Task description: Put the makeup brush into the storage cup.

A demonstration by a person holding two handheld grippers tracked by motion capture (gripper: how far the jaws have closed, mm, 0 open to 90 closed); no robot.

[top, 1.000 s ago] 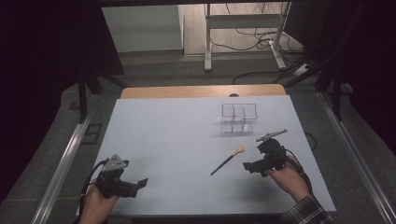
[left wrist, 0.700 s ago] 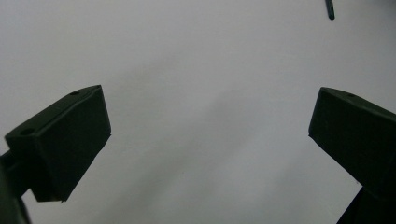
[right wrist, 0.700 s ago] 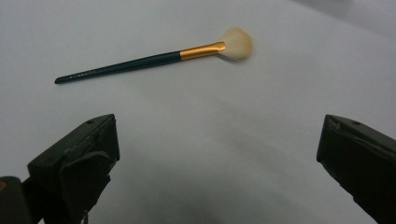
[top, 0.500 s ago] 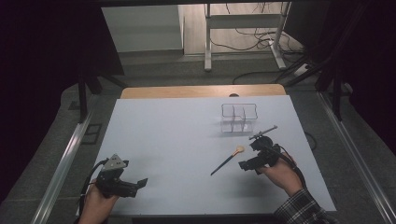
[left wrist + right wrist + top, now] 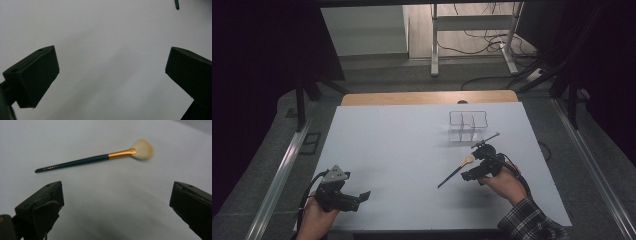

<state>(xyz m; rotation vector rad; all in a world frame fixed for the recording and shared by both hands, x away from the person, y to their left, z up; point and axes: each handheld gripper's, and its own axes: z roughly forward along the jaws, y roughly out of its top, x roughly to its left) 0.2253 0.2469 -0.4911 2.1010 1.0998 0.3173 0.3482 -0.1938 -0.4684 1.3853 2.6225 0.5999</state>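
Over the last second our right gripper (image 5: 464,175) has slid forward and leftward toward the brush (image 5: 455,171), jaws spread wide and empty; in the right gripper view the brush (image 5: 95,158) lies flat just ahead of the jaws, so we judge the pickup is next. Our left gripper (image 5: 360,196) has stayed put, released, well off to the left. Beyond the right gripper stands a clear organizer (image 5: 468,125) on the white table (image 5: 402,150); behind that, grey floor and cables
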